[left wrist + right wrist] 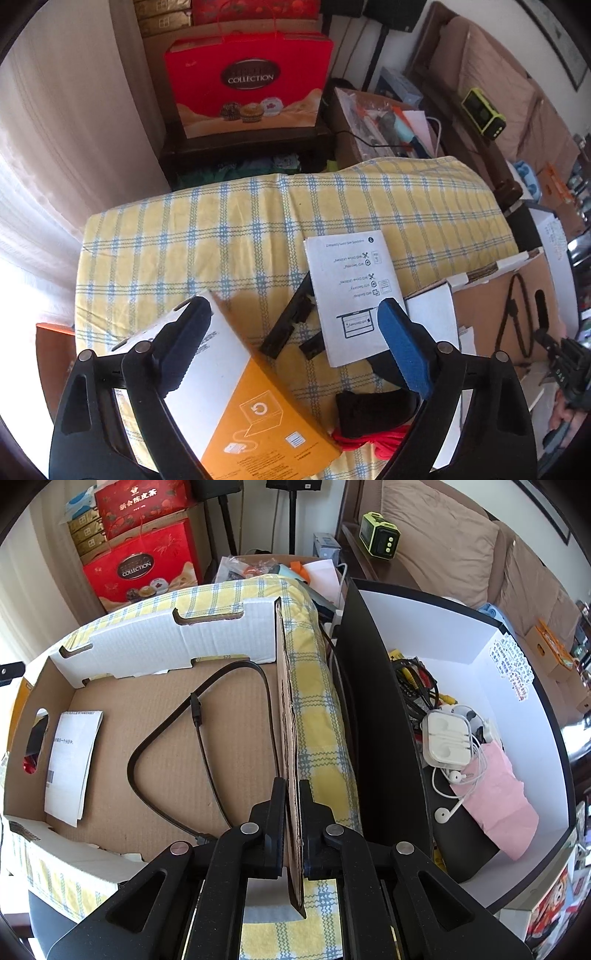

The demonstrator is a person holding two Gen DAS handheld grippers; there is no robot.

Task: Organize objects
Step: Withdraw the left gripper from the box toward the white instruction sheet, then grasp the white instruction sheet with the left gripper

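In the right wrist view, low in the frame, the right tool [293, 823] is clamped tight on the upright side wall of the cardboard box [290, 738]. Inside the box, left of that wall, lie a black cable [199, 716] and a white leaflet [72, 764]. In the left wrist view, the left tool [295, 350] stands wide, gripping nothing, over an orange-and-white carton [236, 391] at lower left and a white instruction sheet [354, 291] at centre right on the yellow checked cloth [221, 229]. Farther back, a red gift bag [251, 81] stands at the top.
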